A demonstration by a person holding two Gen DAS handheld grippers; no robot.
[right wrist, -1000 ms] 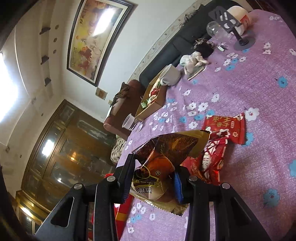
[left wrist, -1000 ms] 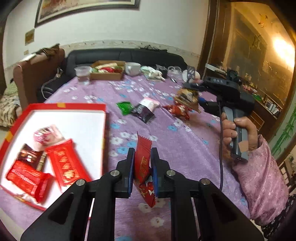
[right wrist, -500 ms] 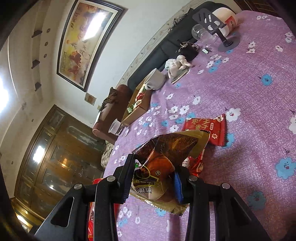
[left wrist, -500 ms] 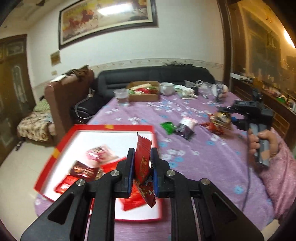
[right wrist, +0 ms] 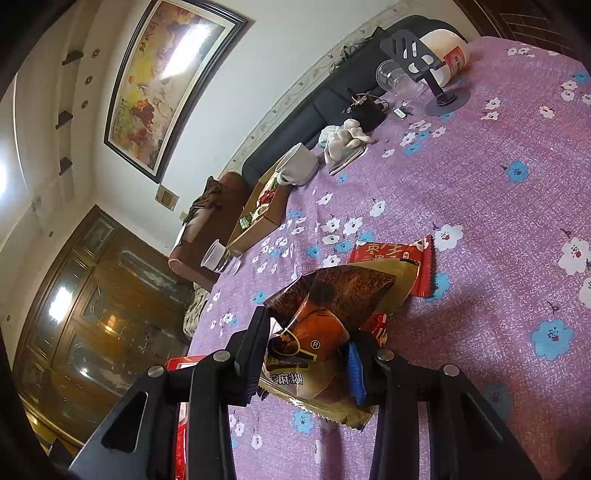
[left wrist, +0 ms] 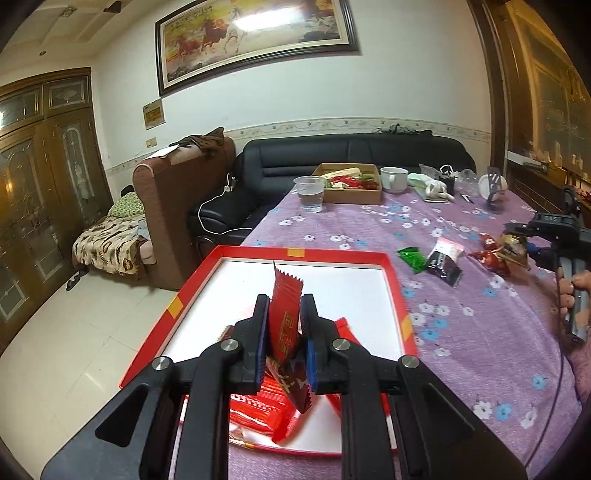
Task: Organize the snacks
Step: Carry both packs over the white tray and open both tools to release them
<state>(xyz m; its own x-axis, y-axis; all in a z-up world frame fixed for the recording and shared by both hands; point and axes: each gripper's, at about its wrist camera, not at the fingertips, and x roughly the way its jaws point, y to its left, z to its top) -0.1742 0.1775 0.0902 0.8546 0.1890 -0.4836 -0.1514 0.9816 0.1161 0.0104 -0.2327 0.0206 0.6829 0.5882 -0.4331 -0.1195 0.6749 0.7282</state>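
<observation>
A long table covered in a purple cloth (left wrist: 461,332) printed with white and blue flowers fills the room's middle. Beyond its far edge stands a black sofa (left wrist: 354,155), with a brown armchair (left wrist: 177,206) off the table's left side and dark wooden cabinets (left wrist: 40,206) along the left wall. A framed painting of horses (left wrist: 255,33) hangs on the white wall above the sofa. Near the far edge sit a clear plastic cup (left wrist: 309,194), a cardboard box (left wrist: 351,184) of mixed snacks and a white mug (left wrist: 393,180).

At the table's near left corner lies a red tray (left wrist: 295,254) with a white floor, holding several red packets at its near end. The left gripper (left wrist: 283,332) hangs over this tray, its jaws closed tight on a slim red wrapper (left wrist: 284,321) with gold lettering and a zigzag top edge, held upright.

Toward the right edge, the right gripper (right wrist: 310,354) has its jaws partly closed on a crinkled brown and gold snack bag (right wrist: 332,314), lifted off the cloth. A red packet (right wrist: 391,254) lies on the cloth just beyond it. Between tray and bag lie a green packet (left wrist: 412,258) and a black and white packet (left wrist: 445,260), touching each other.
</observation>
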